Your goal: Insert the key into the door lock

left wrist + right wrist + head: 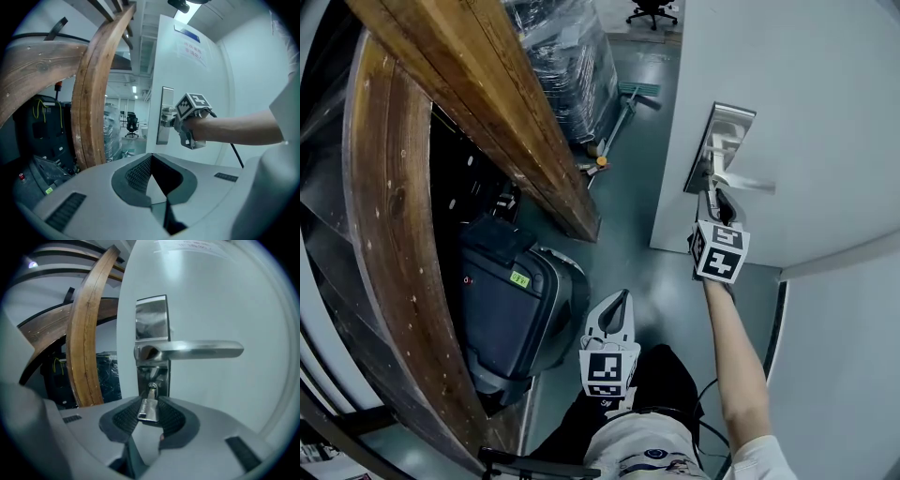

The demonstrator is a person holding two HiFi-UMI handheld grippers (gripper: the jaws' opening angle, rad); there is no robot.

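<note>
At the door, the head view shows the right gripper (719, 201) raised to the lock (722, 131), with the left gripper (617, 304) hanging low and clear of it. The left gripper view shows its jaws closed, empty. In the right gripper view, the jaws pinch the key (148, 408) by its head, its blade aimed into the keyhole (152, 386), apparently just entering.

In the right gripper view the key (148, 406) runs toward the keyhole (152, 386) at 12 o'clock from the jaws. Its tip is lost against the dark cylinder, so its depth cannot be told. In the head view the right gripper (719, 204) hides the key altogether. The notice (193, 49) on the door (208, 77) is too blurred to read. The office chair (653, 9) is cut off at 12 o'clock.
</note>
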